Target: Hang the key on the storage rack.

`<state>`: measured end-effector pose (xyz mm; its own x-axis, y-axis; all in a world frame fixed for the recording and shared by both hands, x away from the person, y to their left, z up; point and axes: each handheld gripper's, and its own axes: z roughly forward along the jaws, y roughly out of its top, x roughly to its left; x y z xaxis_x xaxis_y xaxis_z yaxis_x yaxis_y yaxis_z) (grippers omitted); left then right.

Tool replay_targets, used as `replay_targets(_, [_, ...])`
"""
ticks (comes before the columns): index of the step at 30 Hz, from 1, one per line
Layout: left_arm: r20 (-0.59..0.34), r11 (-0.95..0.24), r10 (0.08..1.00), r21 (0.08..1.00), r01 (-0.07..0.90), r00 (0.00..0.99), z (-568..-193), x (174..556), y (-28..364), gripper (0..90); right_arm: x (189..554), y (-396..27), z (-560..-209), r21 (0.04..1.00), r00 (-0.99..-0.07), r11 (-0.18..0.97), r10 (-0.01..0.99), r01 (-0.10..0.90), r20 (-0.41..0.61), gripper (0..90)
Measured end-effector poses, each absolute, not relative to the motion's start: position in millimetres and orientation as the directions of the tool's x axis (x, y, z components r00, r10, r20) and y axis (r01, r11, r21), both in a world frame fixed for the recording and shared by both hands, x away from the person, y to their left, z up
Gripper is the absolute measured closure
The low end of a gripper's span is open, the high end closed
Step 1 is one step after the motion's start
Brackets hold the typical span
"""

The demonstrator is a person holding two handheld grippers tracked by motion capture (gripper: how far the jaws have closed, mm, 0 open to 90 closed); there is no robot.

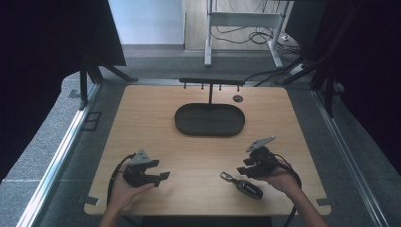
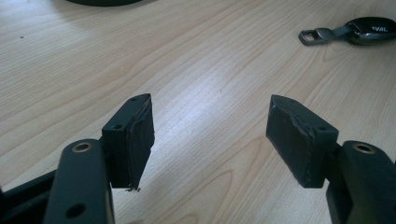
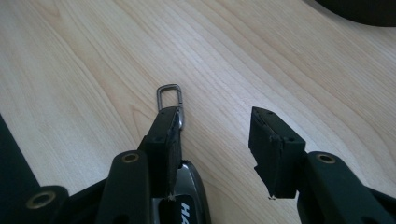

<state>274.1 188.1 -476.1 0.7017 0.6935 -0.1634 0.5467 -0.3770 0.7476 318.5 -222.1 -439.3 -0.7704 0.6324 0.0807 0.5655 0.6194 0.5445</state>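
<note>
We held the right gripper (image 1: 248, 171) low over the near right of the wooden table (image 1: 142, 118), its jaws spread with nothing between them. The car key fob (image 1: 248, 187) lay flat just on its near left, clear of the pads, its long axis running from the dark body on the near right to the metal clip (image 3: 168, 95) pointing far and left. In the right gripper view the left-hand finger (image 3: 164, 140) stood over the fob's edge while the other hung above bare wood. That gripper was by far the nearer one. The left gripper (image 1: 161, 176) rested well apart at the near left, jaws also spread and empty. Farther off sat the dark oval tray (image 1: 187, 125) with its hook rail (image 1: 210, 81), then grey carpet and a desk frame.
</note>
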Motion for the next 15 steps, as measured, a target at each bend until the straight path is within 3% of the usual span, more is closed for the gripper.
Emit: replay_targets(15, [-0.166,-0.39,0.687,0.738,0.551,0.708,-479.4,274.1,185.0,33.1,318.3,-202.8,-454.3,0.455,-0.799,0.688,0.594,0.565,0.093,57.0])
